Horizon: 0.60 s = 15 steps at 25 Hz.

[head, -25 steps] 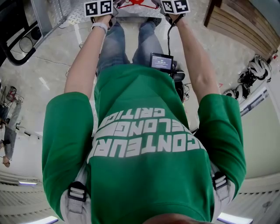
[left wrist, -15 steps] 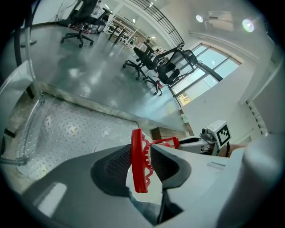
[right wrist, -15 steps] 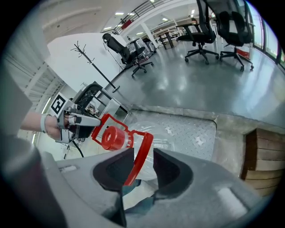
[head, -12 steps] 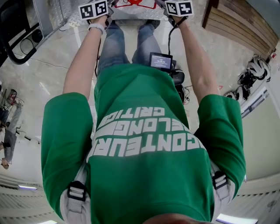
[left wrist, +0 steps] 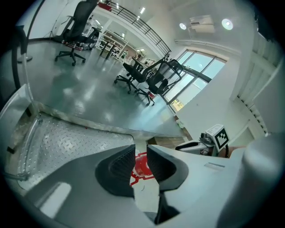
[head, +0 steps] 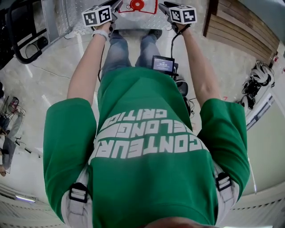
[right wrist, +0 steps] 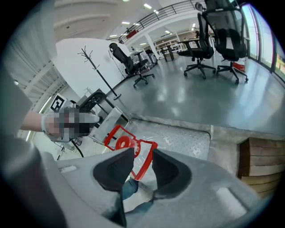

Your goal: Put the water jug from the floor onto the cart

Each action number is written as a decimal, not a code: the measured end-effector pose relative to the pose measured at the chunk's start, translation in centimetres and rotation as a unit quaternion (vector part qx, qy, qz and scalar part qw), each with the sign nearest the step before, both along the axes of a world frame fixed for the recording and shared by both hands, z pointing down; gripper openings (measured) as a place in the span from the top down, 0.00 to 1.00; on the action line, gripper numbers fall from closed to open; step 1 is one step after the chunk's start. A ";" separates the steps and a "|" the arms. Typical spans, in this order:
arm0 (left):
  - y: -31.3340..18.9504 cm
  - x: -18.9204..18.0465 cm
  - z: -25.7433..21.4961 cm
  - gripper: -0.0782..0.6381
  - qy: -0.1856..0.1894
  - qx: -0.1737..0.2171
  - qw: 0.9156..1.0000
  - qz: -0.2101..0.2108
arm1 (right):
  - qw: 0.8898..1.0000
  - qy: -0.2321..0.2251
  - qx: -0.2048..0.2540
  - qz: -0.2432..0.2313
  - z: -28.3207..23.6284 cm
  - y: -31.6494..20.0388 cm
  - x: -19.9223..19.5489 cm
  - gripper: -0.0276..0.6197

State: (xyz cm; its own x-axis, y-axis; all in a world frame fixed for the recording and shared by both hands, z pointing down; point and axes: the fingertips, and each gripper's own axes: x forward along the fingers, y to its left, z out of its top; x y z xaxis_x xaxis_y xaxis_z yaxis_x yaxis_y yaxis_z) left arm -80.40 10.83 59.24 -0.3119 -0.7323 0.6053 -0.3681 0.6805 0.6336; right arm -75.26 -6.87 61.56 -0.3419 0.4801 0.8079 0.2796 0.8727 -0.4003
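We've raised both grippers clear. Clear plastic water jug (head: pixel 137 5) w/ red cap sits at 12 o'clock on diamond-plate steel cart deck (right wrist: pixel 187 139). L gripper (left wrist: pixel 140 153) just narrowed: half-open, empty. R gripper (right wrist: pixel 142 156) half-open, empty. Placement looks done.

The water jug (head: pixel 137 5) was at the near edge of the cart (head: pixel 73 20) deck, just ahead of the person's shoes (head: pixel 155 33). Wooden boards (head: pixel 240 31) lay on the floor (head: pixel 49 71) right of the cart. Office chairs (right wrist: pixel 213 40) stood well behind it, with a coat stand (right wrist: pixel 100 73) to their left.
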 end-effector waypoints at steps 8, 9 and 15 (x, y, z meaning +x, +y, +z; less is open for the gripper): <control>-0.1 0.5 -4.6 0.81 -0.058 0.014 0.998 0.012 | 0.998 -0.053 0.005 -0.015 -4.1 0.1 -0.3 0.78; -0.1 0.9 -5.1 0.82 -0.063 0.017 0.998 0.012 | 0.998 -0.060 0.005 -0.018 -4.8 0.1 0.0 0.78; 0.2 2.6 -9.4 0.84 -0.101 0.036 0.994 0.011 | 0.992 -0.113 0.020 -0.044 -9.5 0.3 1.3 0.93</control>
State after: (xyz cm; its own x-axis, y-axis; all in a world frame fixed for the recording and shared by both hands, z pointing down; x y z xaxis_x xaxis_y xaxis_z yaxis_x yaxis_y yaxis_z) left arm -77.76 11.05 49.88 -0.4058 -0.7794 0.4773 -0.5075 0.6265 0.5915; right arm -73.98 -6.53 52.08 -0.4750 0.4855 0.7339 0.4348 0.8546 -0.2839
